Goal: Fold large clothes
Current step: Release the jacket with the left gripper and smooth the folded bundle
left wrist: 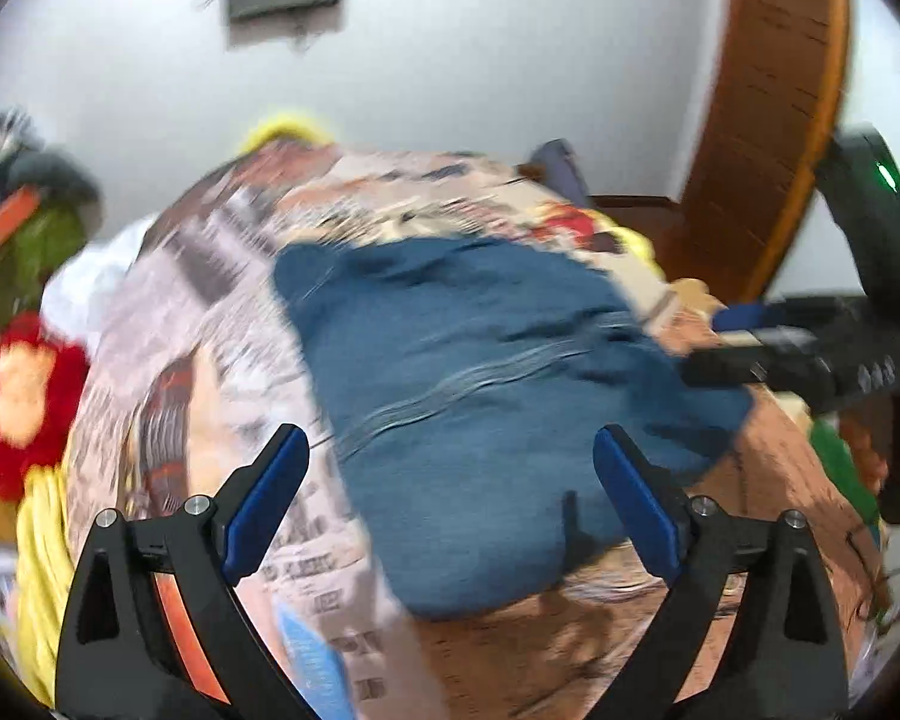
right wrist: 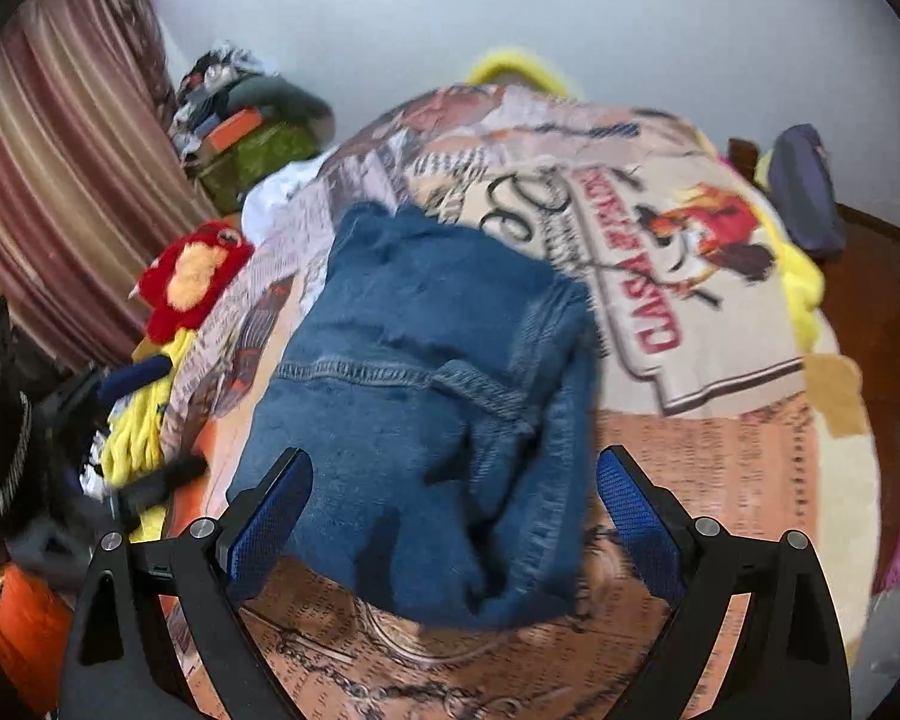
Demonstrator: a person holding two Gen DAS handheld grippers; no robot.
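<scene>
Denim (right wrist: 426, 408) lies bundled on the bed (right wrist: 720, 468), on the printed cover, roughly mid-bed and closer to the near edge than to the far edge by the wall. We have both grippers hovering above it with fingers spread wide and nothing between them: the left gripper (left wrist: 450, 498) and the right gripper (right wrist: 453, 510) each frame the near end of the garment. Its long axis runs away from us, from the near edge toward the far edge, so the fingers of both hands point along its length rather than across it. In the right view a seamed edge runs down the garment's right side to a thick rolled hem right in front of the right fingers (right wrist: 636, 510). We judge the right hand nearer to a graspable edge; the left sees mostly flat cloth. Both views are blurred, so finer folds are hard to tell.
</scene>
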